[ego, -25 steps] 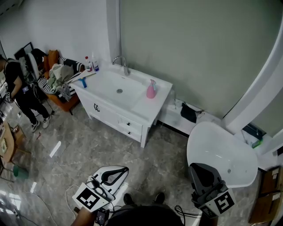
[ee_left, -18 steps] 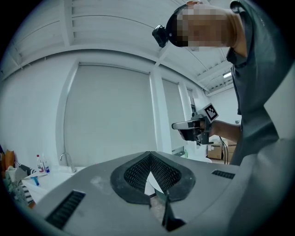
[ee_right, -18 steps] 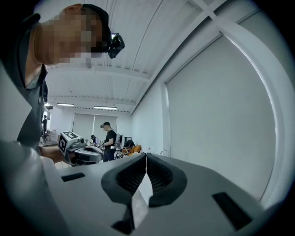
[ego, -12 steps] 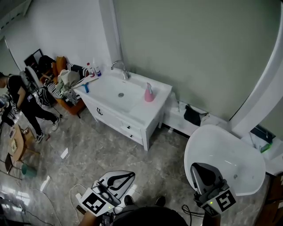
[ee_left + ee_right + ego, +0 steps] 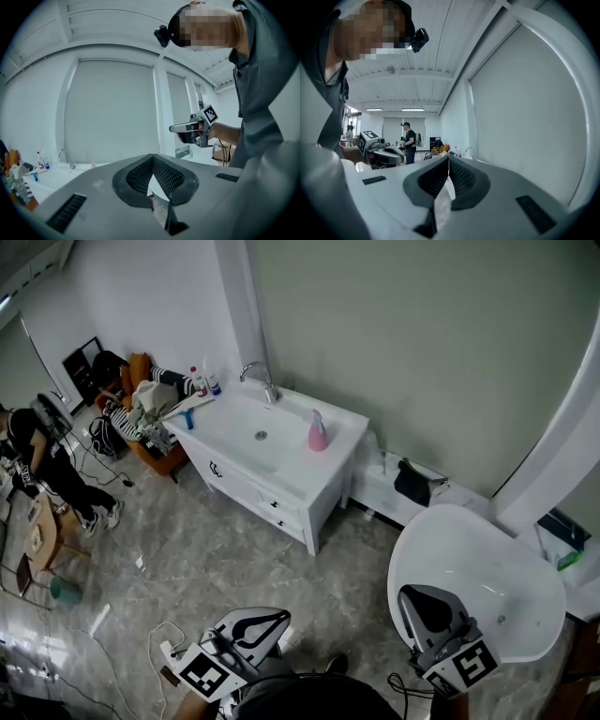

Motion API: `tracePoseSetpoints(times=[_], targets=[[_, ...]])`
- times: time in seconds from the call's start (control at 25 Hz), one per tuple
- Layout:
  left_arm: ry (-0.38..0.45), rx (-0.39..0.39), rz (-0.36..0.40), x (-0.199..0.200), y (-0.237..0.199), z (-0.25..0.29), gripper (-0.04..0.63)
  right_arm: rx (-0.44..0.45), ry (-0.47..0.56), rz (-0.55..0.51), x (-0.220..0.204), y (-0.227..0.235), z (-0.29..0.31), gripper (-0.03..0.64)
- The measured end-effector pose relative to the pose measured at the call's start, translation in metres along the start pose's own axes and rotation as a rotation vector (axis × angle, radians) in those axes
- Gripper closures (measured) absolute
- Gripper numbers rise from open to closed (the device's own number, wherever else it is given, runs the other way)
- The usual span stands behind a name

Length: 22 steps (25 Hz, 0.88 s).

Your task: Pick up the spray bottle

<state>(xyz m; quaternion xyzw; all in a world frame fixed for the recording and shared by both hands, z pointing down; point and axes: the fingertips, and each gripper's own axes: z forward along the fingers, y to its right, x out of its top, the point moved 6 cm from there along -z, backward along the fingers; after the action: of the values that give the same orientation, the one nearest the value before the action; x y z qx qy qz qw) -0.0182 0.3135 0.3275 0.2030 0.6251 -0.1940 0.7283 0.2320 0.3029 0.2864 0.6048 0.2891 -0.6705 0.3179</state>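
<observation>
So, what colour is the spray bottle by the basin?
Pink. The spray bottle shows best in the head view.

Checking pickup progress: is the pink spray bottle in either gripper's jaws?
No, the pink spray bottle stands on the white vanity counter beside the sink basin, nothing gripping it.

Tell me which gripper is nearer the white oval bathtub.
Right. The right gripper overlaps the white oval bathtub's near edge in the head view; the left gripper is off to its left, above the grey marble floor.
</observation>
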Motion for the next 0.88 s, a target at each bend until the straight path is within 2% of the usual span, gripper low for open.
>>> tracePoseSetpoints(times=[0.16,0.4,0.52,0.88], targets=[[-0.011,-0.029,-0.015,-0.005,-0.015,0.003,0.591,-0.052,-0.002,0.001,0.002,0.001,0.004,0.607],[0.037,-0.111,0.021,0.005,-0.052,0.005,0.591,-0.124,-0.021,0.02,0.003,-0.012,0.028,0.607],[0.031,-0.144,0.022,0.001,-0.073,-0.002,0.591,-0.142,-0.026,0.023,0.008,-0.022,0.049,0.607],[0.035,-0.158,-0.013,-0.011,-0.144,-0.027,0.591,-0.172,-0.05,0.023,0.013,-0.047,0.116,0.607]])
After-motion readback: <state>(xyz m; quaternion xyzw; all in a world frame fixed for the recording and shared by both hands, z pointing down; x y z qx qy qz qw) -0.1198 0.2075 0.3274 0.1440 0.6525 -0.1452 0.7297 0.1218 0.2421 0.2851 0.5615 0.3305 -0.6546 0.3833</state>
